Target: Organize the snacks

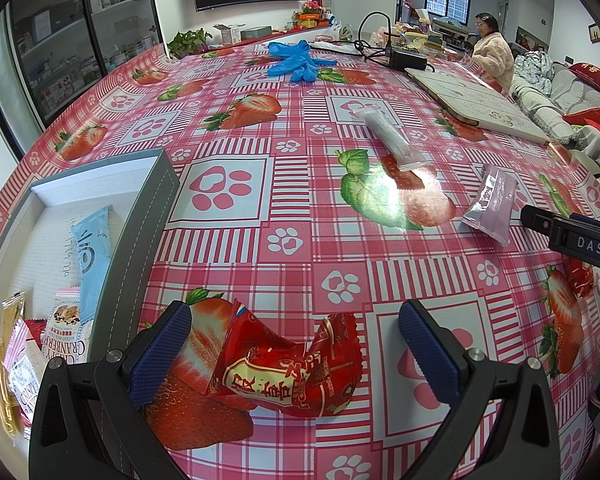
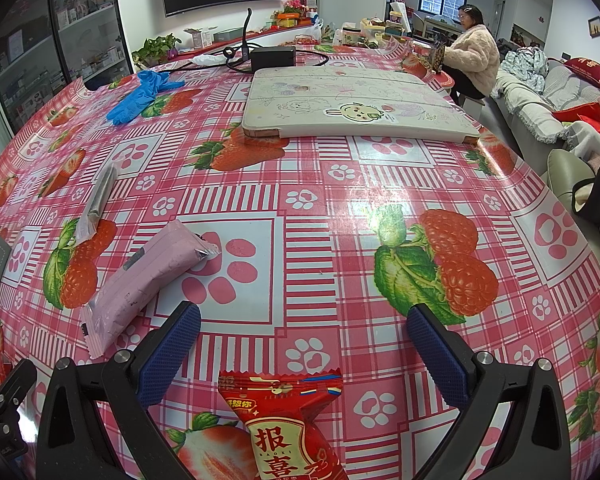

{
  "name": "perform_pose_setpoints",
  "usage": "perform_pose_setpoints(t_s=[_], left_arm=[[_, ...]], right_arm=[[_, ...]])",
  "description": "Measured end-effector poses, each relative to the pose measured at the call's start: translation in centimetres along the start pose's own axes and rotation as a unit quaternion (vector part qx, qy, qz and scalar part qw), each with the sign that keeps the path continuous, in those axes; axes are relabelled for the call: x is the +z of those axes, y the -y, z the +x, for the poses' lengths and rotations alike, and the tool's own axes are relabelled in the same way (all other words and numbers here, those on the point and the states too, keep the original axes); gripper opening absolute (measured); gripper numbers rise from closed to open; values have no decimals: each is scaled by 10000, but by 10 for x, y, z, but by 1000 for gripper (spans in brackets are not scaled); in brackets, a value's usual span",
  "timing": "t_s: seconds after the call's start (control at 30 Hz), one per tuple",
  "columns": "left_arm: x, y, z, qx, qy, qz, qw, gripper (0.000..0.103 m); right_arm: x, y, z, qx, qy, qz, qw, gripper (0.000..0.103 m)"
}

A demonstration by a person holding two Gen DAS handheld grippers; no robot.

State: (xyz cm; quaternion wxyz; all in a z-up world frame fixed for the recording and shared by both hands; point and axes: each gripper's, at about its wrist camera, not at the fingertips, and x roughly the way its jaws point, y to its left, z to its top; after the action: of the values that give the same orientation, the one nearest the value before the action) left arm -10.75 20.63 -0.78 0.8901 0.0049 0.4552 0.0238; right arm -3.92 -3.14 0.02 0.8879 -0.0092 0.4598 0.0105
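My left gripper (image 1: 296, 314) is open low over the table, with a crumpled red snack packet (image 1: 288, 368) lying between its blue fingers (image 1: 160, 352), untouched by either. Left of it stands a grey box (image 1: 148, 224) holding a blue packet (image 1: 94, 256), cranberry packets (image 1: 66, 332) and a gold one. My right gripper (image 2: 303, 314) is also open; a second red packet (image 2: 288, 428) lies flat far back between its jaws. A pink packet (image 2: 140, 284) and a grey stick packet (image 2: 100, 196) lie on the strawberry tablecloth to the left ahead.
A white tablet case (image 2: 352, 104) lies across the far side, with a black power brick (image 2: 272, 58) and cables behind it. Blue gloves (image 2: 140, 96) sit at the far left. A person (image 2: 472, 56) sits beyond the table. The table edge curves away on the right.
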Motion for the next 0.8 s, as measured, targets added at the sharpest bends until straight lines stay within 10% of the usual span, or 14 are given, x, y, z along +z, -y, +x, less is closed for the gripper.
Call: perform_pose_setpoints(t_s=[0.8], left_arm=[[0, 0, 0, 1, -1, -3, 10000, 103]], right_arm=[[-15, 15, -20, 624, -917, -242, 9935, 103]])
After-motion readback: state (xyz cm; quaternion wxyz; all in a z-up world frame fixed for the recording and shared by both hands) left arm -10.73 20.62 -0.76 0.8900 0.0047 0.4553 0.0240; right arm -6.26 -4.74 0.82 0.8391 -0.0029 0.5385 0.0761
